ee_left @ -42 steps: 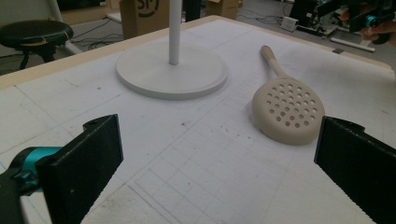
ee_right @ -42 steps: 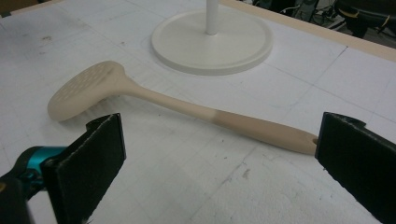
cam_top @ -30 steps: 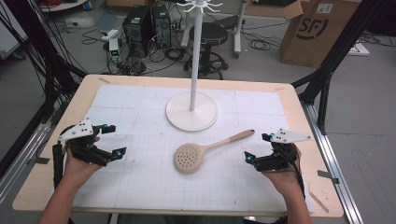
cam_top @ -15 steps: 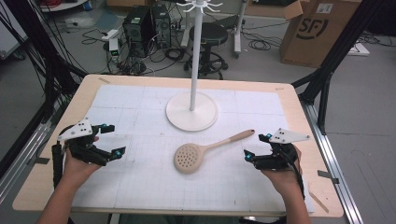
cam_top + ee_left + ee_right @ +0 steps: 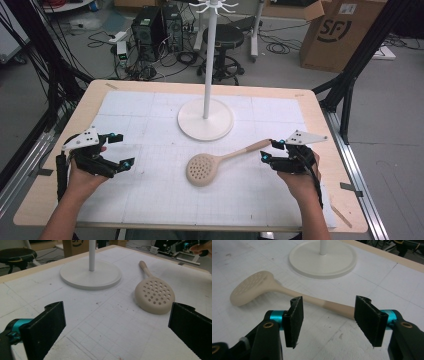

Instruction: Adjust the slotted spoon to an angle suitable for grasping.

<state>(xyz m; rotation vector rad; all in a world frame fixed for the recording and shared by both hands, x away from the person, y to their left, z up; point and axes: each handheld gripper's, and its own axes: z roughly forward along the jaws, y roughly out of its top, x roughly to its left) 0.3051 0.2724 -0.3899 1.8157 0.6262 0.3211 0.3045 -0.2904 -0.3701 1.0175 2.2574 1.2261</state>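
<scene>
A beige slotted spoon [image 5: 202,169] lies on the white mat, head towards me and handle pointing to the back right. My right gripper [image 5: 269,151] sits at the handle's tip. In the right gripper view the spoon's handle [image 5: 332,305] runs just beyond the right gripper [image 5: 328,317], whose jaws have just been closing and stand half apart. The pads do not touch it. At the mat's left my left gripper [image 5: 122,149] is wide open and holds nothing. The left gripper view shows the spoon head [image 5: 155,295] ahead of the left gripper [image 5: 117,327].
A white stand with a round base [image 5: 205,120] and a tall pole [image 5: 208,60] stands at the back middle of the mat. The wooden table's edge [image 5: 320,115] frames the mat. Beyond the table are a stool, computers, cables and a cardboard box [image 5: 345,32].
The right gripper's jaws have drawn closer together beside the spoon handle's tip. The left gripper and the spoon have stayed where they were.
</scene>
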